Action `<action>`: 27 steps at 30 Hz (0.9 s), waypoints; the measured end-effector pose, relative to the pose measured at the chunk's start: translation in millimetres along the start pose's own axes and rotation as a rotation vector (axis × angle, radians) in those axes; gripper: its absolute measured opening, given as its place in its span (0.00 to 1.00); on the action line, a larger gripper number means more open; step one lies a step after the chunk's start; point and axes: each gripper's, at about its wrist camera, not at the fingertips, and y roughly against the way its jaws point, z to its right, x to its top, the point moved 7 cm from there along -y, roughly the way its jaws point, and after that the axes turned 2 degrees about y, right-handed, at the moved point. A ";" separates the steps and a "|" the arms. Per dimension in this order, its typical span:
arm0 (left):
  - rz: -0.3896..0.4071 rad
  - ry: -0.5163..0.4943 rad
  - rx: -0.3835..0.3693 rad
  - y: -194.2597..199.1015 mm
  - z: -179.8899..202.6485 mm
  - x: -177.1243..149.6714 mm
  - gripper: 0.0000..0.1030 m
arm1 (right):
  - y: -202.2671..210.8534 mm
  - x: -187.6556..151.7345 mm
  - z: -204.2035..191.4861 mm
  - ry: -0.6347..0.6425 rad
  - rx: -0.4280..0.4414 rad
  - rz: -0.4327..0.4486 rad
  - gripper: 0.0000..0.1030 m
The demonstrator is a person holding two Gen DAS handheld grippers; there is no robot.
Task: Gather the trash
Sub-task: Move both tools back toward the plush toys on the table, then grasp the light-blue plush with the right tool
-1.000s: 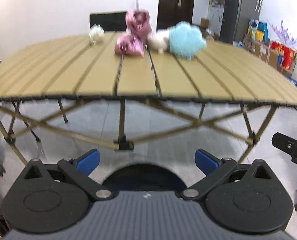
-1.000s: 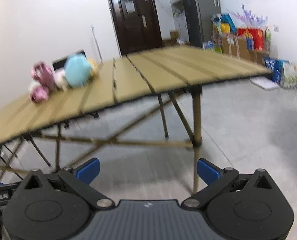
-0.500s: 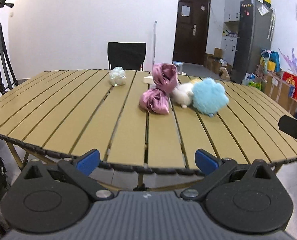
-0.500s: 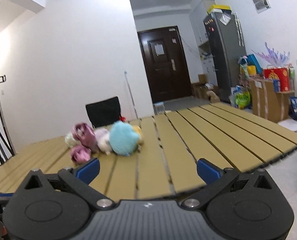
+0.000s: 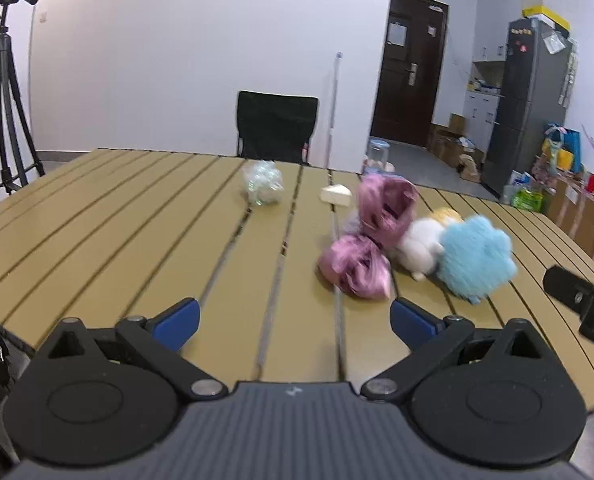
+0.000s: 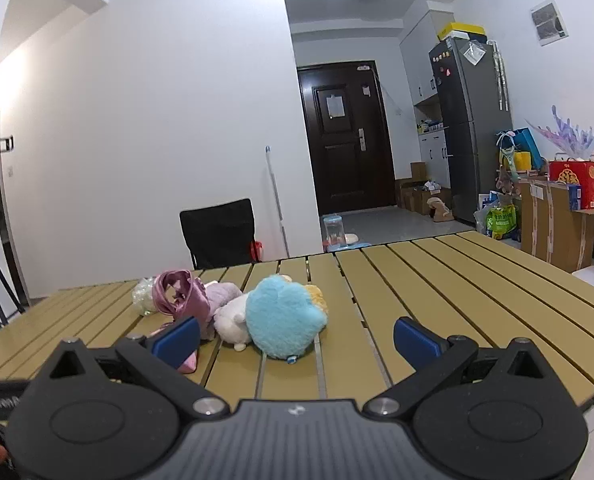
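Hovering over slatted table (image 5: 137, 220), left gripper (image 5: 293, 320) and right gripper (image 6: 295, 338) both wide open, empty; crumpled plastic wad (image 5: 261, 187) upper centre, pink fabric (image 5: 371, 240) beside blue plush (image 5: 475, 258).

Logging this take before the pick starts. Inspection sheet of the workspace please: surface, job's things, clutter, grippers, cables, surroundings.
Surface: slatted tan table, gaps between slats.
Job's things: crumpled clear plastic wad and a small pale wedge-shaped scrap, both far side, apart.
Clutter: pink satin bag, white plush, blue plush, bunched together.
Grippers: left gripper open, empty; right gripper open, empty; both short of the items.
Cables: nothing seen.
Surroundings: black chair, tripod, dark door, fridge, boxes.
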 end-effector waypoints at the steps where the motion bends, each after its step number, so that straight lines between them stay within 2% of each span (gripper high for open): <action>1: 0.000 0.001 0.006 -5.5 -2.3 3.6 1.00 | -8.2 0.5 -2.7 0.007 0.002 -0.008 1.00; 6: -0.017 0.012 0.010 -27.3 -9.6 17.1 1.00 | -48.1 4.8 -16.1 0.040 -0.003 -0.043 1.00; 13: -0.019 0.045 0.033 -46.1 -21.0 29.6 1.00 | -93.9 7.4 -30.3 0.118 -0.086 -0.066 1.00; 19: -0.020 0.045 0.041 -59.0 -19.4 38.6 1.00 | -134.5 3.1 -33.4 0.142 -0.113 -0.170 1.00; 24: -0.018 0.025 0.031 -64.9 -11.2 40.8 1.00 | -153.8 -3.0 -37.8 0.171 -0.162 -0.191 1.00; 27: -0.024 0.018 0.024 -68.4 -8.0 40.7 1.00 | -163.7 -5.8 -40.5 0.158 -0.158 -0.207 0.99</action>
